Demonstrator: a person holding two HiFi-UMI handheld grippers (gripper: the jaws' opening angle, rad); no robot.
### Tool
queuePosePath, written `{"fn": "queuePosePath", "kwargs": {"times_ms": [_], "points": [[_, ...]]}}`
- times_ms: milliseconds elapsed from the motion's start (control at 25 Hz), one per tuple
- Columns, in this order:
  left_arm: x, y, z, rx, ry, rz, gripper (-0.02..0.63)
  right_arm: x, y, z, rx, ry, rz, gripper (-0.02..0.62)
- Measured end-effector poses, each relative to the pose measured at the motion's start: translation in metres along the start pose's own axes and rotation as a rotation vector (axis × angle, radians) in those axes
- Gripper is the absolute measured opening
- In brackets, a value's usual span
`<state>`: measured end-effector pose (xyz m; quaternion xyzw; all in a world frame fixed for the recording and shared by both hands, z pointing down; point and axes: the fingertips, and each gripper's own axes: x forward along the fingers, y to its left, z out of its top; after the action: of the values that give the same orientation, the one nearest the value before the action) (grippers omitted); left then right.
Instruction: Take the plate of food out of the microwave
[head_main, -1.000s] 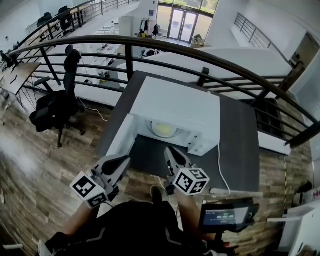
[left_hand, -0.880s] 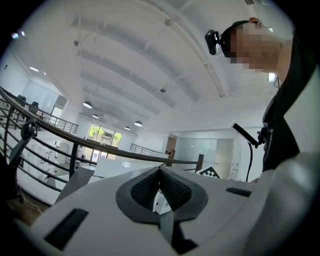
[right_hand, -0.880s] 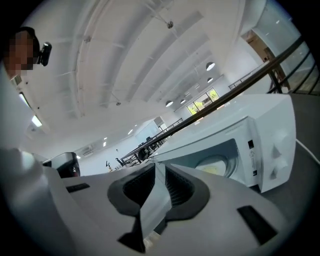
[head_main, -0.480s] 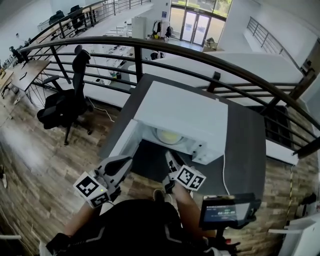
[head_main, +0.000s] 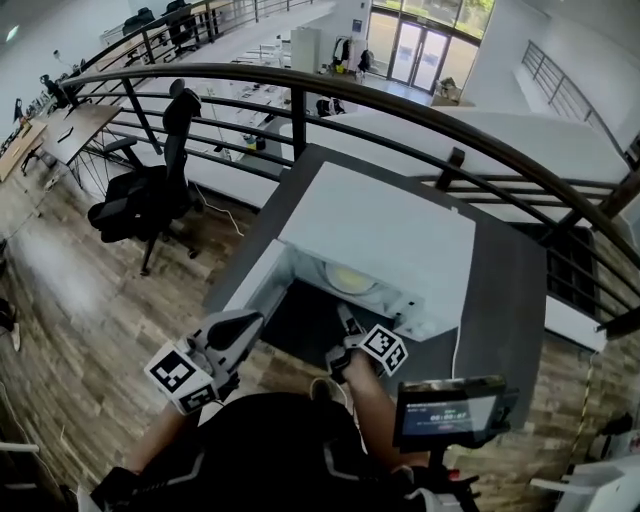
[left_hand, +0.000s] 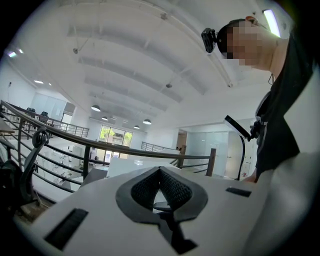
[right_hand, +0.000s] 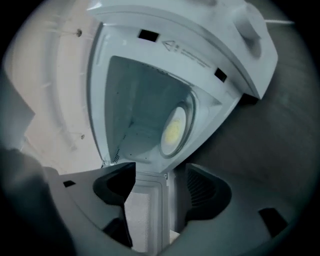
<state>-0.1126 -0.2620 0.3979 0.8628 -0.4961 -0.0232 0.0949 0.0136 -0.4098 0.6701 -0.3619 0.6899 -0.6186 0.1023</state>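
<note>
Wood-plank flooring (head_main: 70, 300) and a dark, curved metal railing (head_main: 450, 115) surround the matte dark-grey table (head_main: 500, 300) that carries the microwave (head_main: 385, 230). Inside the microwave, on its floor, sits the plate of food (head_main: 352, 278): round, pale and shallow, with a soft yellow heap in the middle. Neither gripper touches it. The microwave is a smooth white box with square corners, and its door (head_main: 250, 290) hangs wide open at its left side.

Just in front of the microwave's opening is the right gripper (head_main: 347, 318), on an outstretched forearm. It is aimed into the cavity and tipped slightly downward, rolled so that its own view shows the microwave (right_hand: 200, 40) turned sideways. Its jaws have just been opening and stand spread. In that view the right gripper (right_hand: 160, 175) holds nothing between its dark ribbed pads (right_hand: 205, 192). Beyond the gap show the door (right_hand: 142, 210), with its fine mesh window, and the plate of food (right_hand: 174, 129).

At the microwave's front left, near the free edge of the open door, the left gripper (head_main: 250, 325) is held level. Its own view shows the left gripper (left_hand: 160, 172) pressed together on nothing, its two ribbed pads meeting at the tip.

A black office chair (head_main: 160, 195) stands well to the microwave's left, and a small dark screen (head_main: 450, 412) sits at its near right.
</note>
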Motion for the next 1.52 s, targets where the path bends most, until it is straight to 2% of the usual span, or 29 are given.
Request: {"fn": "queuePosePath", "kwargs": {"times_ms": [200, 400, 480, 880, 1240, 1520], "points": [[0.004, 0.007, -0.003, 0.002, 0.015, 0.039, 0.002, 0.022, -0.028, 0.008, 0.145, -0.017, -0.026, 0.302], [0.005, 0.011, -0.005, 0.007, 0.029, 0.084, 0.002, 0.045, -0.038, 0.009, 0.224, 0.002, -0.039, 0.307], [0.005, 0.016, -0.006, 0.013, 0.033, 0.102, 0.002, 0.058, -0.039, 0.008, 0.256, 0.012, -0.035, 0.344], [-0.001, 0.020, -0.003, 0.024, 0.030, 0.199, 0.002, 0.083, -0.059, 0.027, 0.441, -0.049, -0.029, 0.344], [-0.012, 0.011, -0.001, 0.014, 0.047, 0.229, 0.002, 0.082, -0.058, 0.030, 0.480, -0.064, -0.043, 0.342], [-0.011, 0.008, 0.001, 0.039, 0.053, 0.219, 0.002, 0.083, -0.062, 0.027, 0.483, -0.048, -0.073, 0.326]]}}
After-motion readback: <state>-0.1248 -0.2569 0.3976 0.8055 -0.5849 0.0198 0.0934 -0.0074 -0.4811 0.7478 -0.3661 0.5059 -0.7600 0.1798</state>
